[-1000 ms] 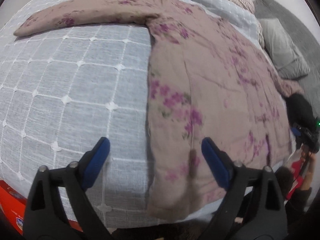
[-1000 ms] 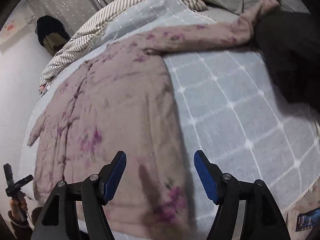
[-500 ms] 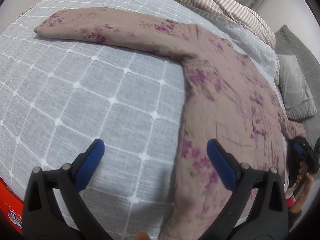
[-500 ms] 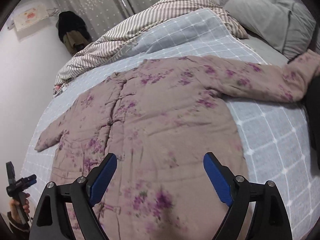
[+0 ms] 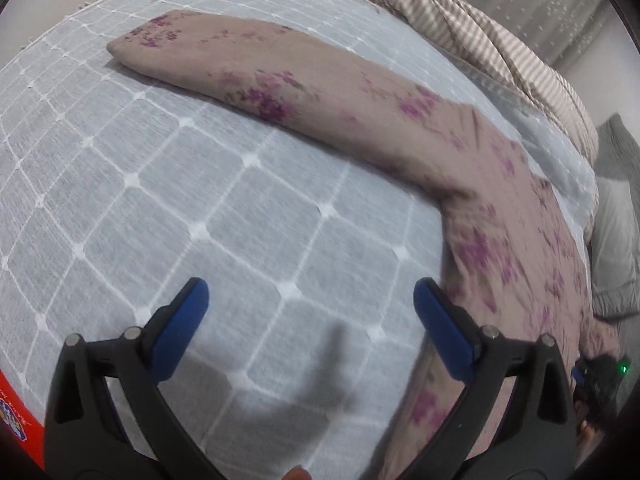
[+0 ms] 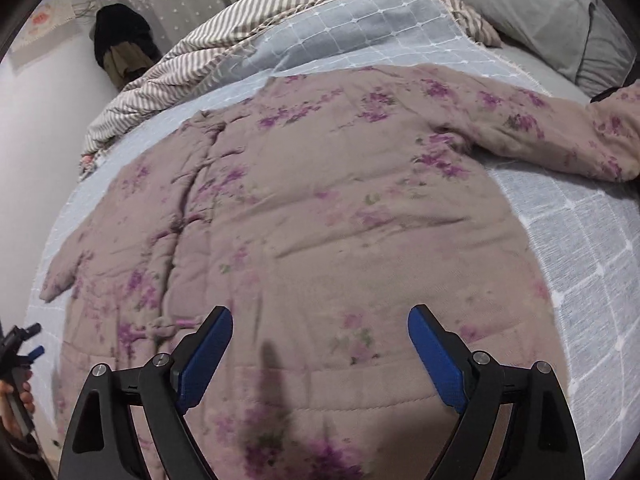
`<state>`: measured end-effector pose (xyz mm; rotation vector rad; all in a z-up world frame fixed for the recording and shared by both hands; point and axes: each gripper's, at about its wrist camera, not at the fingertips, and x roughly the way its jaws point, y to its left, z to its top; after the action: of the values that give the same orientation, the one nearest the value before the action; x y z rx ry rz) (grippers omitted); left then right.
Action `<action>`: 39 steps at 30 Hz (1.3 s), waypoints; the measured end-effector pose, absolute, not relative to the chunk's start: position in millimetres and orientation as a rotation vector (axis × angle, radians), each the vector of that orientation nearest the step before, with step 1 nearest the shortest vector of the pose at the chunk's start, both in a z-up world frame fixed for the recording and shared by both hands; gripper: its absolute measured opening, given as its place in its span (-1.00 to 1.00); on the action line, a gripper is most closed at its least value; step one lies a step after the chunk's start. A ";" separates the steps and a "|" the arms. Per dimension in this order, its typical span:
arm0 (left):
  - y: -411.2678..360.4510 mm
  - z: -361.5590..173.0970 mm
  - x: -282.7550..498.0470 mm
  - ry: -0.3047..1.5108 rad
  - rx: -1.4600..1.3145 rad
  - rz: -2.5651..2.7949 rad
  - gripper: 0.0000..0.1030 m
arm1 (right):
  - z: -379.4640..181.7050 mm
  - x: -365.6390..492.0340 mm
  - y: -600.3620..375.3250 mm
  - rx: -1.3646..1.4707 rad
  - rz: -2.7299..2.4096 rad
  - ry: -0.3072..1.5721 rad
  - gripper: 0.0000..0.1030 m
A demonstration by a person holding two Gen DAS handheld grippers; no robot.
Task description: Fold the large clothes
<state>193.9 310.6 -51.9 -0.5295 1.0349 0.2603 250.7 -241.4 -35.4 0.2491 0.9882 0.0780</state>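
A padded dusty-pink coat with purple flowers (image 6: 320, 208) lies spread flat on the bed, front side up, both sleeves stretched out sideways. My right gripper (image 6: 320, 340) hangs open above the coat's lower hem, nothing between its blue pads. In the left wrist view one sleeve (image 5: 280, 80) reaches out to the upper left and the coat's body (image 5: 520, 248) runs down the right side. My left gripper (image 5: 310, 308) stands open over the bare grey checked bedspread (image 5: 160, 184), just left of the coat's side edge, holding nothing.
A striped duvet (image 6: 256, 20) is bunched at the head of the bed with grey pillows (image 6: 540, 12) beside it. A dark garment (image 6: 120, 44) hangs by the wall. A red box (image 5: 16, 420) sits below the bed's edge. The other gripper and a hand (image 6: 16, 380) show at left.
My left gripper slid left off the coat's hem onto bare bedspread and rolled, bringing the sleeve into fuller view. My right gripper moved left from the coat's edge over its body and opened wider.
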 end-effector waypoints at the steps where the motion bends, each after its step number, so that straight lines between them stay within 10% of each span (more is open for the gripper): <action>1: 314.9 -52.5 197.2 1.016 -0.535 0.275 0.98 | -33.6 250.9 -242.2 0.241 0.069 0.977 0.76; 20: 437.8 -99.0 236.4 0.516 -1.090 0.516 0.83 | -42.9 263.9 -231.1 0.166 0.032 0.968 0.76; 24: 455.8 -101.4 250.5 0.502 -1.148 0.519 0.45 | -46.8 266.0 -232.7 0.161 0.025 0.980 0.76; 28: 470.3 -107.7 248.4 0.481 -1.280 0.547 -0.65 | -47.1 265.7 -231.2 0.135 0.019 0.980 0.76; 39: 402.5 9.6 264.2 0.368 -0.946 0.300 -0.75 | -41.4 267.1 -244.0 0.202 0.021 0.956 0.76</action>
<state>264.2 402.5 9.6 -0.9460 0.3682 0.3000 267.1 -244.0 -41.4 0.2015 0.9559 0.0211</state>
